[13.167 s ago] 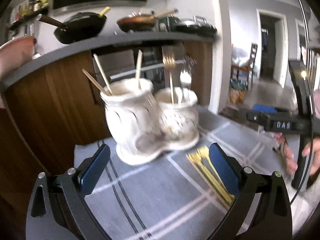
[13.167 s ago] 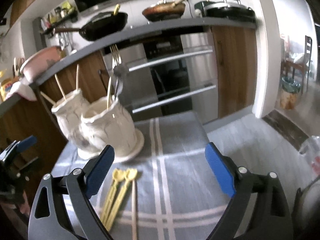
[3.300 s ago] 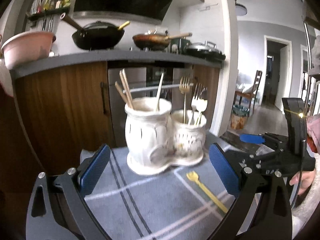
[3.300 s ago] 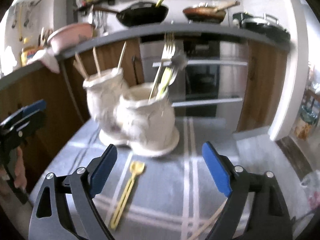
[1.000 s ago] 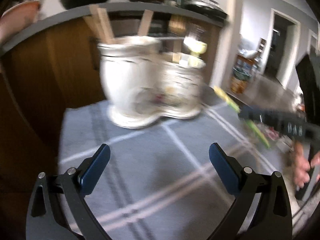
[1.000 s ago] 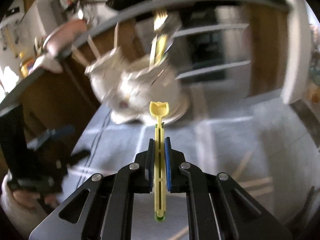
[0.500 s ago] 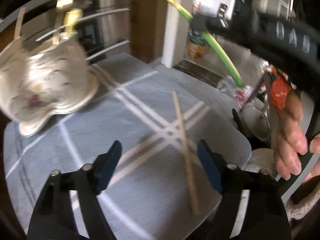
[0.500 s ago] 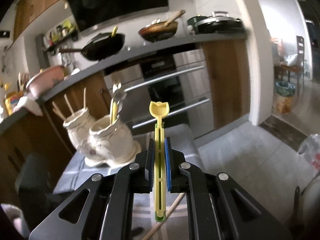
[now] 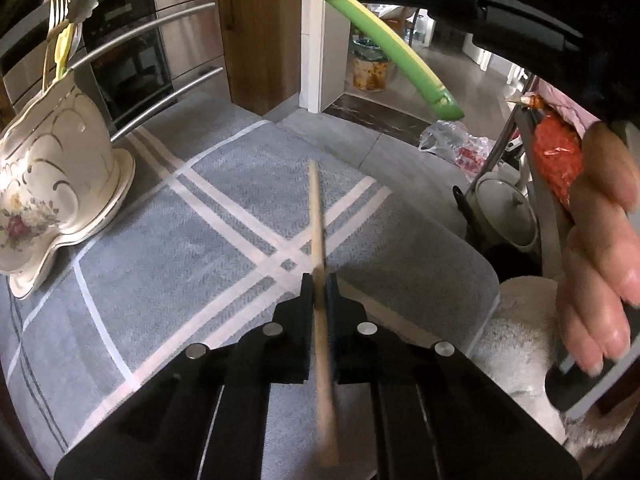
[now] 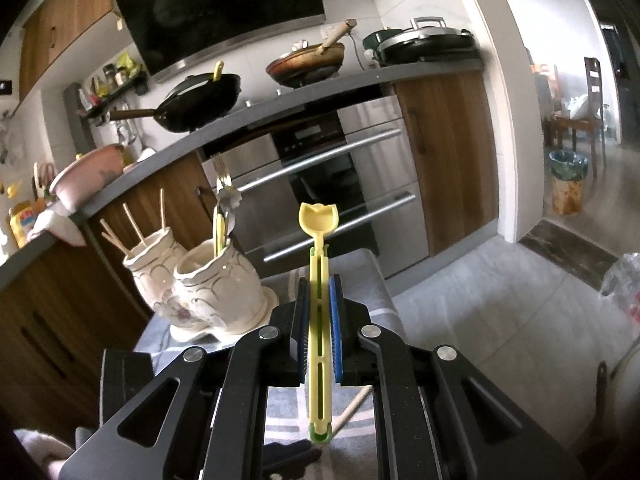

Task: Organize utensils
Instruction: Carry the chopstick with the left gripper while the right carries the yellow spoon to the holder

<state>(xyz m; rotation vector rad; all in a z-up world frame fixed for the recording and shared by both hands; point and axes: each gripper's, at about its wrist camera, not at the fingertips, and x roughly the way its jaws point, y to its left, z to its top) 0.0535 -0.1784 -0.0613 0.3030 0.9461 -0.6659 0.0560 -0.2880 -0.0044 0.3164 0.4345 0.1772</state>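
Sorting is served by both grips: a wooden chopstick is clamped in the left tongs just above the counter; the yellow spoon is pinched upright in the right tongs, well apart from the ceramic holder.

Left gripper: jaws closed, pinching a thin wooden stick that runs up the frame centre; black finger linkages fan out across the lower frame.

Right gripper: jaws closed on a yellow-green utensil handle, blue pads pressed to either side, centre of frame; the same gripper crosses the top of the left wrist view.

Right hand: bare, fingers curled round the grip, right edge of frame.
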